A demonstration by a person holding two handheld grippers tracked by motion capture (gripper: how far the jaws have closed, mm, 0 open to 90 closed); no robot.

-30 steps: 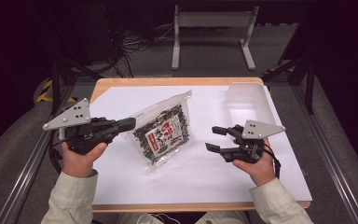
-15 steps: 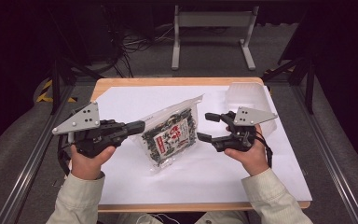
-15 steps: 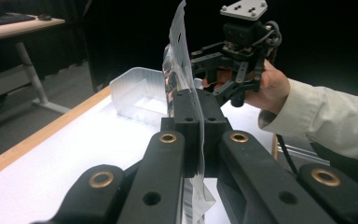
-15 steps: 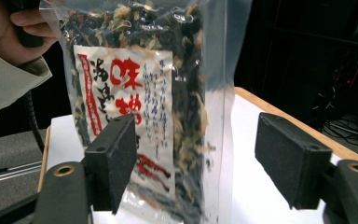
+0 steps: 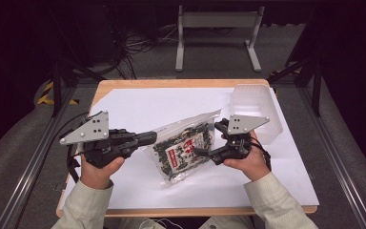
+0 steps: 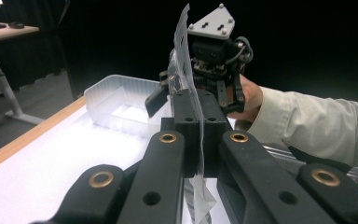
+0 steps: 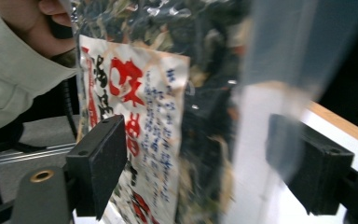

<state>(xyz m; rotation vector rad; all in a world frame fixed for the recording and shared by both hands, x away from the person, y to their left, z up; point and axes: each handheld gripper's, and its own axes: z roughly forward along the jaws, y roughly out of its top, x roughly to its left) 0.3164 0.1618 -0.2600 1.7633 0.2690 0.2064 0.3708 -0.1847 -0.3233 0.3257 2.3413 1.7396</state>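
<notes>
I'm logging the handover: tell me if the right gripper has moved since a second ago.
Yes. The right gripper moved left, away from the clear tub, up to the seaweed bag, its jaws opening around it.

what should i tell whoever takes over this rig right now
Left hand-held gripper: shut on the clear edge of the seaweed bag, holding it up off the white sheet.
Right hand-held gripper: jaws have just been opening; open on either side of the bag, pads not pressing.
Clear plastic bin: at the table's far right, behind the right hand-held gripper.
Done: bag lifted by the left.
Left: probably a right-side grip, then possibly moving the bag to the bin.
</notes>
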